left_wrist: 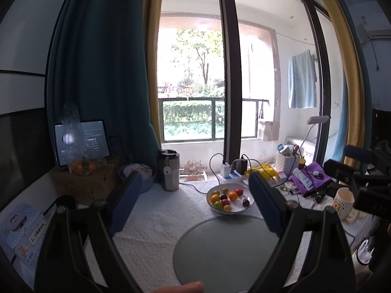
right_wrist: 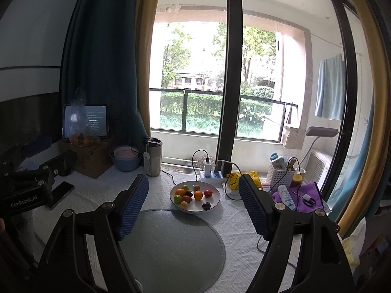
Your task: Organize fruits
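Note:
A white bowl (left_wrist: pixel 238 208) (right_wrist: pixel 215 196) holds several small fruits, among them an orange (left_wrist: pixel 232 196) (right_wrist: pixel 198 195), a green one (left_wrist: pixel 217 204) (right_wrist: pixel 177 198) and a dark plum (left_wrist: pixel 245 202) (right_wrist: pixel 206 205). It stands on the white tablecloth just beyond a round grey mat (left_wrist: pixel 220 249) (right_wrist: pixel 171 244). My left gripper (left_wrist: pixel 195 180) hovers open over the mat with nothing between its blue pads. My right gripper (right_wrist: pixel 194 180) is likewise open and holds nothing, short of the bowl. Each gripper's black body shows at the edge of the other's view.
Behind the bowl are a steel tumbler (right_wrist: pixel 153 156), a blue bowl (right_wrist: pixel 125 158) and a power strip (right_wrist: pixel 211 175) with cables. A white basket (right_wrist: pixel 281 173), a purple cloth (right_wrist: pixel 305 197) and a mug (left_wrist: pixel 343 202) crowd the right. A bag of oranges (left_wrist: pixel 80 166) sits on a box at left.

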`<action>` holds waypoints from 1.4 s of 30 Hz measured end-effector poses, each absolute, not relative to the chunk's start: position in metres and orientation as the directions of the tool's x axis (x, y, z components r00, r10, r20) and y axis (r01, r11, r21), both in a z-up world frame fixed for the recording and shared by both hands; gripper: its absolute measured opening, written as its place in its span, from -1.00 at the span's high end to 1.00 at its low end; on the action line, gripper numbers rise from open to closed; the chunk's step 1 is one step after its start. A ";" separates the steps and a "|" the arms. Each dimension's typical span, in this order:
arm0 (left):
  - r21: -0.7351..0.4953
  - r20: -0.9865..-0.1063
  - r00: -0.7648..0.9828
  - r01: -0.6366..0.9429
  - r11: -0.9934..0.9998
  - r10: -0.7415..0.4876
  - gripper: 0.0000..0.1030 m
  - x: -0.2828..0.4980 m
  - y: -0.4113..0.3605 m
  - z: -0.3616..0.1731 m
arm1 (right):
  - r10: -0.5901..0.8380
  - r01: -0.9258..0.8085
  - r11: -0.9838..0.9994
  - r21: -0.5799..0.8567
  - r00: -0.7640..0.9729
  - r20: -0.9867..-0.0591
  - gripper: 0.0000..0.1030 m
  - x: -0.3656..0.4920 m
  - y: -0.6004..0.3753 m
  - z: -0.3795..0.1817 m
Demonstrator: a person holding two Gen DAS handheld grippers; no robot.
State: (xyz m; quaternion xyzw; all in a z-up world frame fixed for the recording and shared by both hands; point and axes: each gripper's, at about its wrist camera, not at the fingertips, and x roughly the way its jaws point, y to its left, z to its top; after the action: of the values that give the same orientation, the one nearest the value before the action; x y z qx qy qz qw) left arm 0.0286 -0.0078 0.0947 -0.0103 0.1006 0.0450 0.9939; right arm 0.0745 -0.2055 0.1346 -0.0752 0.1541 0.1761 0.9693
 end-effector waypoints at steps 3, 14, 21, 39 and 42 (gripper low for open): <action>-0.013 -0.198 0.977 -0.089 0.996 0.085 -0.73 0.029 -0.007 0.095 | 0.318 -0.365 0.926 -0.093 0.890 -0.328 -0.53 0.075 -0.205 0.134; -0.009 -0.197 0.977 -0.086 0.996 0.083 -0.73 0.027 -0.012 0.098 | 0.306 -0.349 0.934 -0.081 0.895 -0.326 -0.53 0.077 -0.211 0.134; -0.007 -0.195 0.977 -0.090 0.996 0.087 -0.73 0.029 -0.014 0.099 | 0.302 -0.339 0.938 -0.070 0.899 -0.317 -0.53 0.078 -0.215 0.135; -0.014 -0.200 0.976 -0.092 0.996 0.088 -0.73 0.029 -0.013 0.099 | 0.301 -0.339 0.938 -0.071 0.899 -0.317 -0.53 0.080 -0.214 0.136; -0.014 -0.200 0.976 -0.092 0.996 0.088 -0.73 0.029 -0.012 0.099 | 0.300 -0.338 0.938 -0.071 0.900 -0.317 -0.53 0.080 -0.214 0.136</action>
State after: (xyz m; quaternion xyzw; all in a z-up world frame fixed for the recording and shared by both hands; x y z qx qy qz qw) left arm 0.0288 -0.0125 0.0993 -0.0115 0.1002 0.0452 0.9939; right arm 0.0800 -0.2137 0.1357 -0.0624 0.1526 0.1641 0.9726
